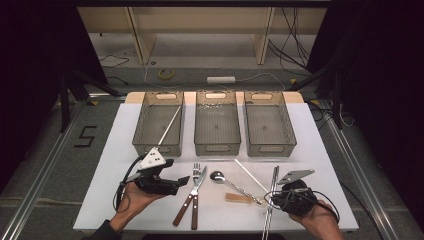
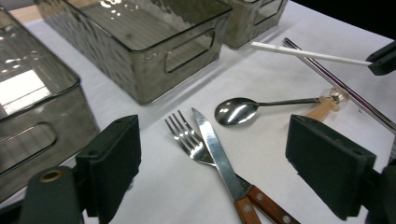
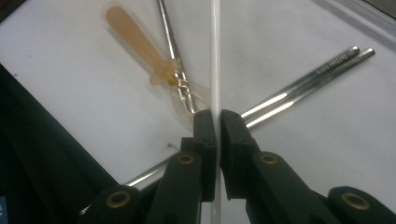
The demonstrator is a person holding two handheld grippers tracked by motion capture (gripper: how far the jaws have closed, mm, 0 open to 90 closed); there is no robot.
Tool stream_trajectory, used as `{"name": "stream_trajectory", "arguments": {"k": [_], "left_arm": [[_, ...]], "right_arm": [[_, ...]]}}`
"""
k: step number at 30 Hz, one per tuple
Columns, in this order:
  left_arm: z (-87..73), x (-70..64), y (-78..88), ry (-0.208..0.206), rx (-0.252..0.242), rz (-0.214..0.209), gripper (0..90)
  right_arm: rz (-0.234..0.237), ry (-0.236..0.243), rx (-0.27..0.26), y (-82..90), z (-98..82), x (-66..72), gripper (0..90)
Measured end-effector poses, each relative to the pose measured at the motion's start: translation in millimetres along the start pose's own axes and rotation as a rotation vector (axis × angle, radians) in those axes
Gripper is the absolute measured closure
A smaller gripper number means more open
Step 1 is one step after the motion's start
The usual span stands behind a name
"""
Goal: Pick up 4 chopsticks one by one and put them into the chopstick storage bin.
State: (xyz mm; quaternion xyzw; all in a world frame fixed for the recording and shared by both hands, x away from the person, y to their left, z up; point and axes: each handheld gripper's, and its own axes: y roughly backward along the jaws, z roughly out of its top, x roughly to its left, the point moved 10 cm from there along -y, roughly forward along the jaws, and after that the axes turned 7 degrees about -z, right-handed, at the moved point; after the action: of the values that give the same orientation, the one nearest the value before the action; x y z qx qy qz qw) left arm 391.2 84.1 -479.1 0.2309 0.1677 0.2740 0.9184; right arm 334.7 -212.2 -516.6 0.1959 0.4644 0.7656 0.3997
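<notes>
White plastic chopstick (image 3: 215,56) clamped between the closed fingers of the right gripper (image 3: 217,122), at the near right of the worktop (image 1: 320,150), crossing the paired steel chopsticks (image 3: 308,86). Left gripper (image 2: 212,154): fingers spread wide, holding nothing, hovering over the fork (image 2: 187,137) and knife (image 2: 215,149). Spoon (image 2: 238,110) lies just beyond.

A white chopstick (image 3: 215,56) lies on the white counter (image 1: 125,150). The bins (image 1: 217,125) are smoky grey, the fork (image 2: 187,137) and knife (image 2: 212,144) silver with reddish-brown wooden handles.
</notes>
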Motion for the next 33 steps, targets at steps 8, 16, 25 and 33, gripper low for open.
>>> {"name": "stream_trajectory", "arguments": {"k": [8,16,25,33], "left_arm": [[3.6,-11.1,-7.2,-0.051,0.025,-0.027,16.7],[8.2,-24.8,-14.9,-0.081,0.037,-0.080,16.7],[11.8,-35.8,-23.0,-0.147,0.074,-0.106,16.7],[12.0,-44.1,-32.7,-0.219,0.149,-0.123,16.8]], "right_arm": [[0.031,0.099,-0.006,-0.1,13.9,14.5,86.2],[0.055,0.184,-0.006,-0.5,29.4,31.6,86.2],[0.086,0.277,0.005,-2.3,46.2,50.2,86.2],[0.111,0.335,0.019,-3.4,51.7,63.0,86.2]]}}
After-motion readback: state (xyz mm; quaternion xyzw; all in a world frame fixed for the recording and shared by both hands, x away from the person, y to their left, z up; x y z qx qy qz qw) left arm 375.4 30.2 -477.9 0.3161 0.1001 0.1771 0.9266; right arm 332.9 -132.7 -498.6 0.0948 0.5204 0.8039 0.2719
